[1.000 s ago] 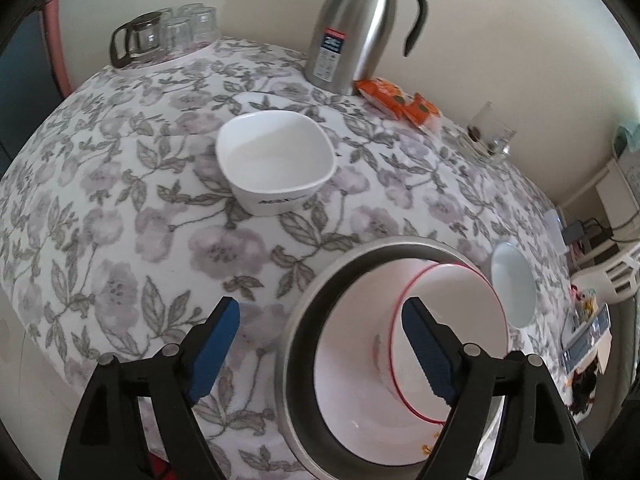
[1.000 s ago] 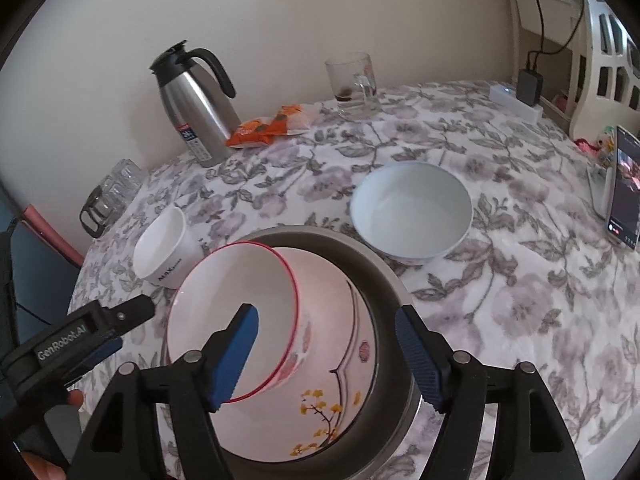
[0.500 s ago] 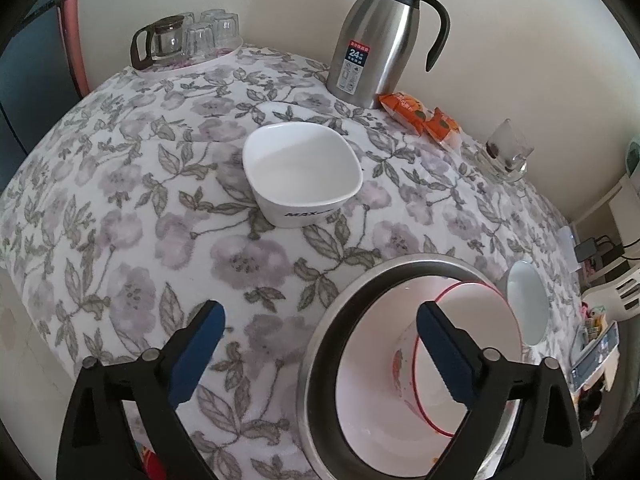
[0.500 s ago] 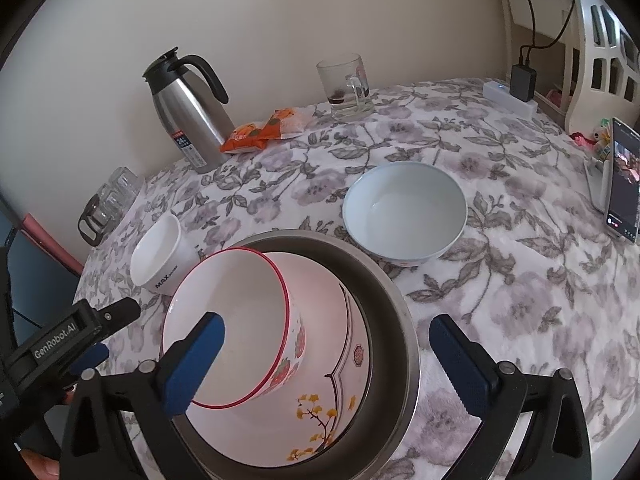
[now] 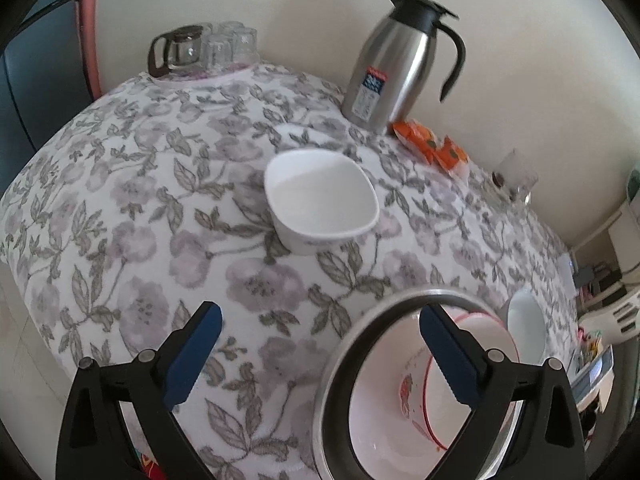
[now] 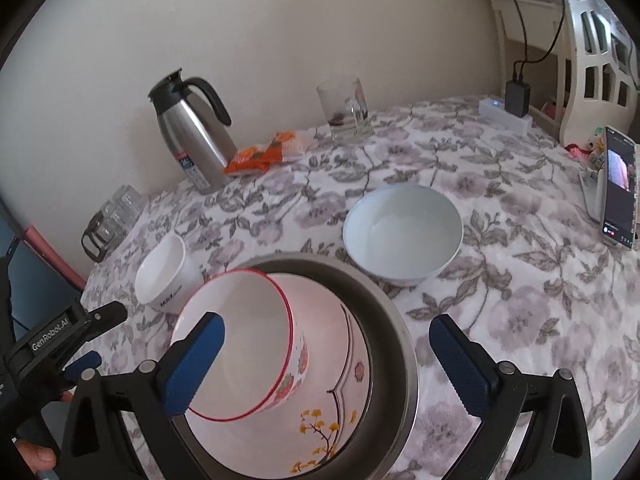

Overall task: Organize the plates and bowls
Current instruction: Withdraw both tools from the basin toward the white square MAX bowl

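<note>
A steel basin [image 6: 394,320] stands on the flowered tablecloth and holds a pink flower-painted dish [image 6: 332,432]. A red-rimmed bowl [image 6: 240,344] lies tilted on its side inside that dish. My right gripper [image 6: 326,332] hovers open over the basin, with one pad in front of the red-rimmed bowl and nothing gripped. My left gripper [image 5: 319,314] is open and empty over the cloth at the steel basin's [image 5: 360,344] left rim. A white squarish bowl [image 5: 320,200] sits beyond it. A round white bowl [image 6: 402,232] stands behind the basin on the right.
A steel thermos [image 6: 192,140], orange snack packets [image 6: 260,156] and a glass mug [image 6: 346,110] line the back wall. A glass pot with tumblers [image 5: 200,46] sits at the far left corner. A phone on a stand [image 6: 618,192] and a power strip [image 6: 506,114] are at the right.
Both grippers' jaws have spread wider. The left wrist view has swung left, so the basin now sits lower right in it. The red-rimmed bowl stays tilted in the basin.
</note>
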{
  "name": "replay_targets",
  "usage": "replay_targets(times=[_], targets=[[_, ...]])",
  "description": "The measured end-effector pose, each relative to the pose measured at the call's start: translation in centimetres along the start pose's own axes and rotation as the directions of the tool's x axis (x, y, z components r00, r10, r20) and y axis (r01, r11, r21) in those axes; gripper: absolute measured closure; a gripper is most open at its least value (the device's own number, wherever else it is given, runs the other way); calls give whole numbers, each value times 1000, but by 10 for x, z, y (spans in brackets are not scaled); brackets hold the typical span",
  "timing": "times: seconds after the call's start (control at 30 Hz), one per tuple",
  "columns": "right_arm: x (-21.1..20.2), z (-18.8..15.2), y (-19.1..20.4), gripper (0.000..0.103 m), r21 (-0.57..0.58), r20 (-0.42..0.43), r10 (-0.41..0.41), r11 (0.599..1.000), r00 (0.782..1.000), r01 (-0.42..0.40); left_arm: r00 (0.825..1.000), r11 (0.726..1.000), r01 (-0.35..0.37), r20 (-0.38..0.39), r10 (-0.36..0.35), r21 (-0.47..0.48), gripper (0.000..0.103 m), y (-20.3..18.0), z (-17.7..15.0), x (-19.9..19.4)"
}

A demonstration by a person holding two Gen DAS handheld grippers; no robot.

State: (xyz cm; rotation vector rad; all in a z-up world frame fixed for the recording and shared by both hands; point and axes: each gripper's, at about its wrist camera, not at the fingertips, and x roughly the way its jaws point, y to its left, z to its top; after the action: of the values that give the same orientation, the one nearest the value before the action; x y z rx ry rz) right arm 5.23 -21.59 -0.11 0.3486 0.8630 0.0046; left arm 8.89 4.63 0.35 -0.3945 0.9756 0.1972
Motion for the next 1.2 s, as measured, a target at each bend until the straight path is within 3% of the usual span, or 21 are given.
replay_targets(times=[0.27,0.57,0.87,1.2], targets=[[-4,3,11,0,-31,46,16,999,999,-15,996,999,-2,88,6,-48,4,24,17,-5],[-21,10,45,0,-109,115,47,993,992,-35,998,985,19,60,-9,-169,4,64,36,8],[-20,14,106,0,-189,89,151,973,985,-132,997,963,28,76,-8,-270,4,103,51,9],[1,22,160,0,-207,53,180,964,982,-165,998,951,11,56,7,-308,4,125,59,16]])
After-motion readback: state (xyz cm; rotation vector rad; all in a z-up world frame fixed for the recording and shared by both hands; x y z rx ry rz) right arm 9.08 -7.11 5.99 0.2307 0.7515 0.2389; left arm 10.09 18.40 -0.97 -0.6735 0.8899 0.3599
